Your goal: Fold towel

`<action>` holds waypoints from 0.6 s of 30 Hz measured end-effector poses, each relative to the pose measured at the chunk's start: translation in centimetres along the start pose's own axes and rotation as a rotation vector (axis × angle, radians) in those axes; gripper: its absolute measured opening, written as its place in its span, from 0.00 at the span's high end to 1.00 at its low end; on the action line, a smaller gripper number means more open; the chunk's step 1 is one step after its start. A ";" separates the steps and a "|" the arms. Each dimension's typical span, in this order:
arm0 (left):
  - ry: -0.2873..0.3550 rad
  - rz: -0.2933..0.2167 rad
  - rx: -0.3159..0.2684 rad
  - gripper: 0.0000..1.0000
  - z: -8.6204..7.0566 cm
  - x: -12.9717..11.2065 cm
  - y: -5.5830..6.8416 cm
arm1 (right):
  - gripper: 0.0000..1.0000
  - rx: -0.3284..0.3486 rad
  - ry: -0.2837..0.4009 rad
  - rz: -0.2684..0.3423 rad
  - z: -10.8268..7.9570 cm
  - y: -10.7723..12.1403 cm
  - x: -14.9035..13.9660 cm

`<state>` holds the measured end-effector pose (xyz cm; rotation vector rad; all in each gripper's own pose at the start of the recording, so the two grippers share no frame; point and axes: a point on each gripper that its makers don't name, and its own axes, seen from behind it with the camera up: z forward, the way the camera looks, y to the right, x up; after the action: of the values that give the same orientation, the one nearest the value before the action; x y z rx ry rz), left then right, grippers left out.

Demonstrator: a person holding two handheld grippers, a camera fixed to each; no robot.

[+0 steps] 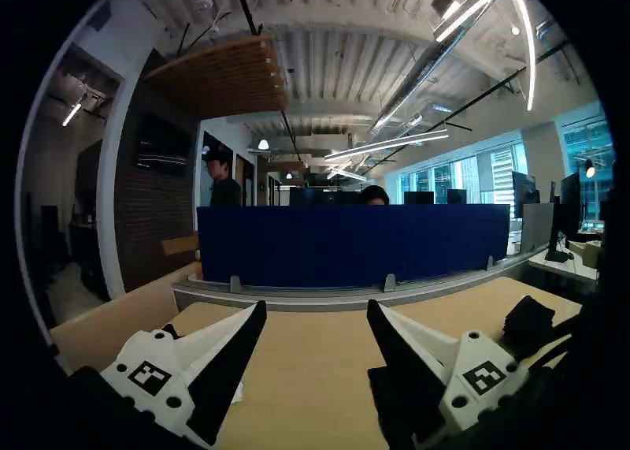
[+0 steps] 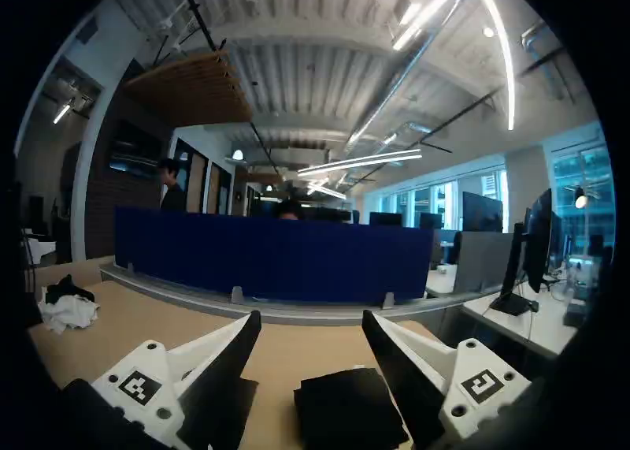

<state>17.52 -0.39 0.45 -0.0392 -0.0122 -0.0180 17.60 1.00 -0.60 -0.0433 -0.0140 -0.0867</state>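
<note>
Jaws of the left gripper (image 1: 315, 308) stand wide apart over the bare wooden table (image 1: 315, 371); a dark crumpled cloth (image 1: 528, 324) lies near the table's far right corner. Jaws of the right gripper (image 2: 311, 316) are likewise spread wide, closed on nothing; the black folded towel (image 2: 346, 407) lies flat on the table just below and between its fingers; a white and black cloth heap (image 2: 71, 308) sits well off to the left; a blue partition (image 2: 276, 265) stands along the far edge.

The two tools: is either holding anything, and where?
Nothing is held: left tool and right tool both stand open; a black towel lies on the desk.
</note>
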 end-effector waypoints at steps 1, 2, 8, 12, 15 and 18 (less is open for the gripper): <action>-0.010 0.002 -0.009 0.05 -0.1 -0.1 0.3 | 0.00 0.002 -0.008 -0.003 -0.1 -0.1 0.0; -0.018 0.004 -0.018 0.05 -0.1 -0.1 0.5 | 0.00 0.004 -0.016 -0.005 -0.1 -0.2 0.1; -0.088 0.031 -0.113 0.05 -0.8 -0.8 2.7 | 0.00 0.047 -0.066 -0.024 -0.7 -1.0 0.1; -0.121 0.067 -0.176 0.05 -1.4 -0.9 4.0 | 0.00 0.100 -0.108 -0.054 -1.0 -1.9 -0.1; -0.150 0.103 -0.227 0.05 -1.7 -1.2 4.9 | 0.00 0.155 -0.137 -0.083 -1.2 -3.0 -0.3; -0.181 0.133 -0.285 0.05 -2.1 -1.6 6.0 | 0.00 0.218 -0.168 -0.107 -1.6 -4.4 -0.7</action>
<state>16.08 5.58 -1.87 -0.3269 -0.1880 0.1174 16.54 -3.37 -2.02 0.1679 -0.1936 -0.1880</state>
